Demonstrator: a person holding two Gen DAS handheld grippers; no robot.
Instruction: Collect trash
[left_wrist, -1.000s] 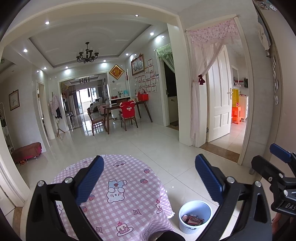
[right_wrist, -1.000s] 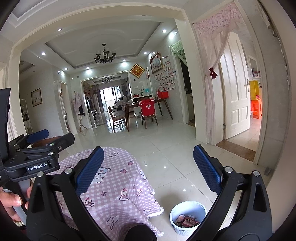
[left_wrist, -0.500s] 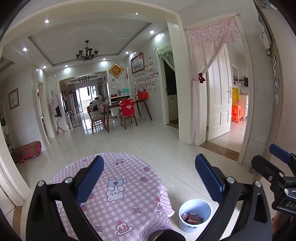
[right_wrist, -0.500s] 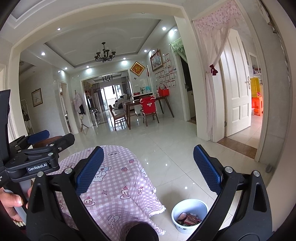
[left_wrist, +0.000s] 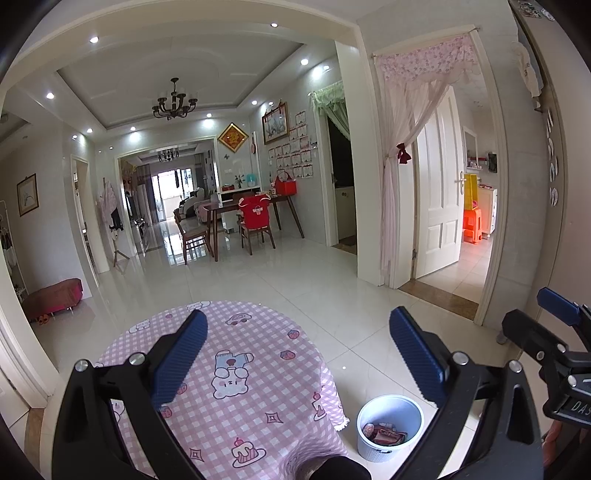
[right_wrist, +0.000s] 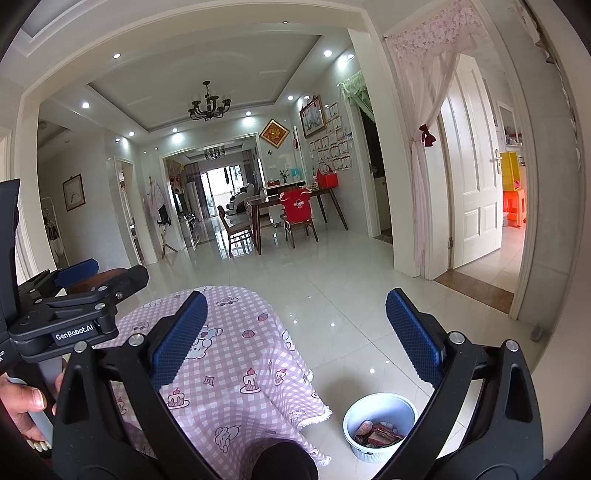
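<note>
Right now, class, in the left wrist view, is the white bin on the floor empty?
No: the white bin beside the table already holds several crumpled wrappers, seen through its open top.

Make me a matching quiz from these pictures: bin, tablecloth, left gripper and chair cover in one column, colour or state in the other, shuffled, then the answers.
Things:
1. bin
2. tablecloth
3. left gripper
4. chair cover

Descriptions:
A. red
B. open, holding nothing
C. pale blue, wrappers inside, on the floor
D. pink checks with cartoon prints

Pairs: 1-C, 2-D, 3-B, 4-A
</note>
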